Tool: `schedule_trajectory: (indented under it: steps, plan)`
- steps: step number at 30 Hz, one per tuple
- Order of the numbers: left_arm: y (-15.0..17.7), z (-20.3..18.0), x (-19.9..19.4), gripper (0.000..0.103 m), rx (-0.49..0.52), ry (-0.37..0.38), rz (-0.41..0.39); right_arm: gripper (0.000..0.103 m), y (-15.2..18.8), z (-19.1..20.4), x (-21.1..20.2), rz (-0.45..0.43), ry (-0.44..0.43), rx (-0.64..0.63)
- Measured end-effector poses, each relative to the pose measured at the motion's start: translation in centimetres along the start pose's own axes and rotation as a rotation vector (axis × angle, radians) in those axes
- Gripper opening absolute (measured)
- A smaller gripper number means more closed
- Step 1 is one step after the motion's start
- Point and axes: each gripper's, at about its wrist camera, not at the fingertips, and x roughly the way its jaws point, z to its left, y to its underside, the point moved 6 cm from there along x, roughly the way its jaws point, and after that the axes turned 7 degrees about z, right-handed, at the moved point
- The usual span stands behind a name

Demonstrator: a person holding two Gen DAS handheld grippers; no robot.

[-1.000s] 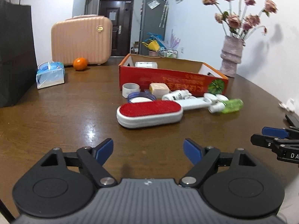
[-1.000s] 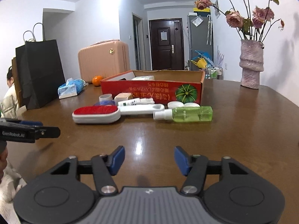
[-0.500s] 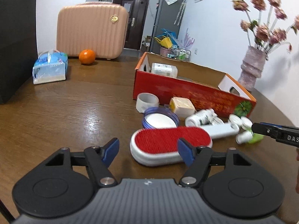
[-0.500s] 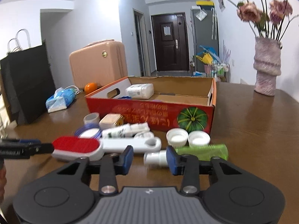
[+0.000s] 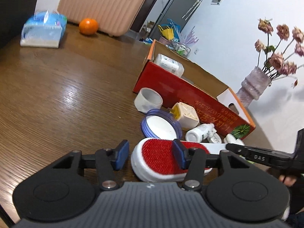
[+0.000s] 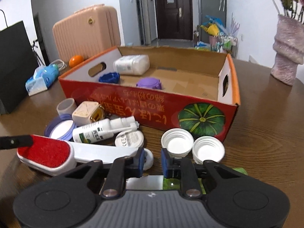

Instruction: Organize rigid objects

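Left gripper (image 5: 150, 155): jaws well apart and holding nothing, the far blue pad over the red bristle face of the lint brush (image 5: 161, 157), the near pad clear of the brush's rounded end. Right gripper (image 6: 151, 161): jaws partly closed with a narrow gap between the pads, nothing seen clamped; it stands low over the brush's white handle end and the green bottle (image 6: 171, 183) lying beneath it. Whether either pad touches an object cannot be told.

Judgement on the step in hand: the left gripper appears set to take the brush head. To grip well, the pads should straddle the head across its short width, on the white plastic rim and not on the bristles, and close squarely so the long body does not swing. The right gripper, being close, should keep off the handle until the lift is clear.

Position of the brush: flat on the wooden table (image 5: 57, 98), bristles up, just in front of the red cardboard box (image 6: 155, 102), near the blue-rimmed lid (image 5: 160, 127) and the white spray bottle (image 6: 102, 130). Its long axis runs roughly parallel to the box's front wall, with the red head toward the left gripper and the white handle toward the right gripper.
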Motion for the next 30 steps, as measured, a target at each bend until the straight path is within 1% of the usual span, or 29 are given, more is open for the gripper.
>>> schedule_trajectory:
  steps: [2, 3, 7, 14, 19, 20, 21, 22, 23, 24, 25, 26, 27, 29, 30]
  plan:
    - [0.0, -0.1, 0.1, 0.048, -0.012, 0.006, -0.005, 0.018, -0.3, -0.1, 0.2, 0.011, -0.018, 0.010]
    - [0.1, -0.2, 0.0, 0.047, -0.005, 0.000, -0.012, 0.012, -0.3, 0.0, 0.2, 0.012, -0.032, 0.015]
    - [0.6, -0.4, -0.9, 0.048, 0.009, -0.001, -0.026, 0.012, 0.1, 0.3, -0.5, -0.030, -0.027, 0.042]
    - [1.4, -1.8, -5.5, 0.048, 0.054, 0.048, -0.111, 0.011, 1.1, 1.9, -6.6, -0.184, -0.015, 0.047]
    - [2.2, -3.4, -7.4, 0.048, 0.104, 0.044, -0.136, 0.011, 3.2, 2.1, -10.0, -0.242, -0.017, 0.083]
    - [2.4, -3.8, -7.6, 0.044, 0.118, 0.044, -0.137, 0.011, 3.6, 2.1, -10.6, -0.250, -0.025, 0.086]
    - [2.6, -4.3, -7.8, 0.030, 0.130, 0.068, -0.130, 0.011, 3.9, 2.2, -11.2, -0.260, -0.042, 0.090]
    - [2.9, -4.9, -7.9, 0.028, 0.143, 0.113, -0.109, 0.007, 4.2, 2.5, -11.8, -0.272, -0.090, 0.092]
    - [3.2, -5.7, -8.0, 0.028, 0.152, 0.146, -0.099, 0.004, 4.5, 2.9, -12.2, -0.280, -0.143, 0.091]
    - [3.5, -6.4, -8.2, 0.028, 0.166, 0.154, -0.104, 0.004, 4.7, 3.4, -12.7, -0.291, -0.176, 0.082]
    - [3.8, -7.2, -8.4, 0.028, 0.192, 0.152, -0.117, 0.004, 4.9, 4.1, -13.1, -0.310, -0.145, 0.056]
    - [4.1, -7.9, -8.5, 0.028, 0.212, 0.140, -0.129, 0.004, 5.1, 4.5, -13.2, -0.321, -0.101, 0.031]
    - [4.3, -8.2, -8.3, 0.029, 0.219, 0.116, -0.138, 0.004, 5.2, 4.8, -13.1, -0.321, -0.080, 0.021]
    - [4.7, -8.0, -7.5, 0.030, 0.219, 0.044, -0.141, 0.004, 5.7, 5.0, -12.3, -0.302, -0.073, 0.035]
    - [4.9, -7.6, -7.2, 0.035, 0.211, 0.023, -0.133, 0.005, 6.1, 5.1, -11.8, -0.289, -0.060, 0.033]
